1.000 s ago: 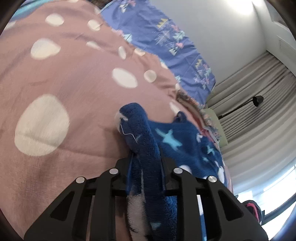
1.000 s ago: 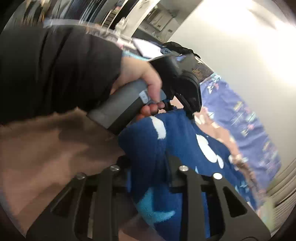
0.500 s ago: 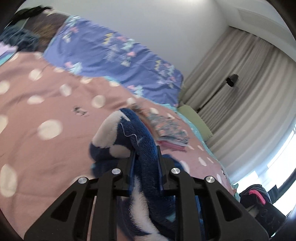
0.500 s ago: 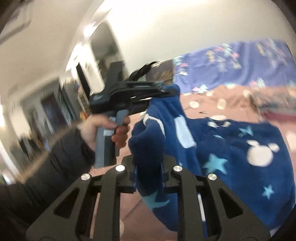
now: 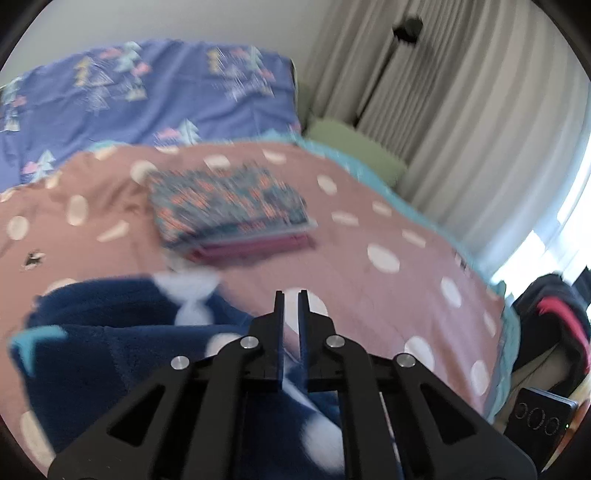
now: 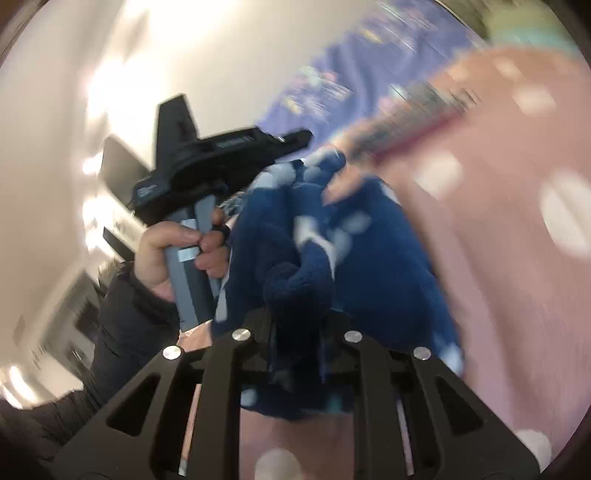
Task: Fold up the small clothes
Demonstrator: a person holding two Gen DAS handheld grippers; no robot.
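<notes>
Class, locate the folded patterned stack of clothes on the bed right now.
In the left wrist view the folded patterned stack lies on the pink dotted bedspread, upper centre-left, between the purple pillow and the blue fleece garment.

Empty hand-held gripper [image 5: 291, 295] above blue garment [image 5: 110, 350]

You see a pink bedspread with white dots [image 5: 388, 236] and a blue patterned pillow [image 5: 155, 96] against the white wall [image 5: 184, 22]. Grey curtains [image 5: 461, 110] hang beside the bed, with a dark lamp [image 5: 406, 27] before them.
</notes>
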